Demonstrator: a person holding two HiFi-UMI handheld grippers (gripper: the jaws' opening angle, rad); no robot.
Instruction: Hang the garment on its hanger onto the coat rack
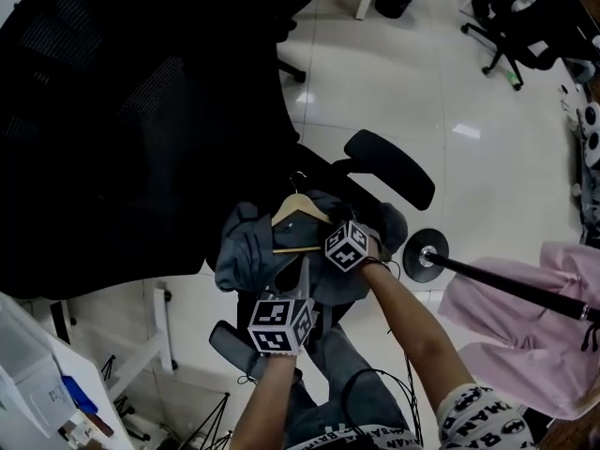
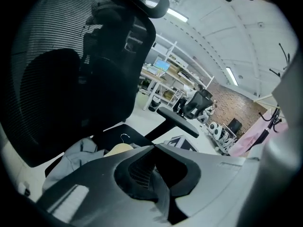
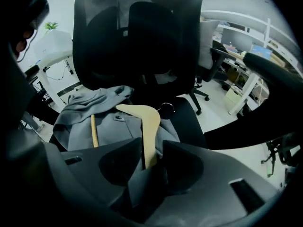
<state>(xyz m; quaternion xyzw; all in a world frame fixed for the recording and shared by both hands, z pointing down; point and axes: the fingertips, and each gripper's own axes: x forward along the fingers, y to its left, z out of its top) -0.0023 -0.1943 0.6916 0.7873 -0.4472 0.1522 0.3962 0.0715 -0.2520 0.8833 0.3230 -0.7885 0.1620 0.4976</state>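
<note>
A grey garment (image 1: 246,247) lies crumpled on the black office chair's seat with a wooden hanger (image 1: 300,210) on top of it. In the right gripper view one arm of the hanger (image 3: 147,122) runs down between the jaws of my right gripper (image 3: 147,162), which is shut on it and on a fold of grey cloth (image 3: 90,112). My right gripper (image 1: 323,245) sits at the hanger's right end. My left gripper (image 1: 302,276) hovers just in front of the garment, and its jaws (image 2: 154,146) meet at the tips with nothing between them. The coat rack (image 1: 506,282) stands to the right.
The chair's tall mesh back (image 1: 122,129) looms at the left and its armrest (image 1: 389,167) juts out behind the seat. A pink garment (image 1: 525,345) hangs on the rack, whose round base (image 1: 427,254) rests on the glossy floor. More chairs (image 1: 525,26) stand far off.
</note>
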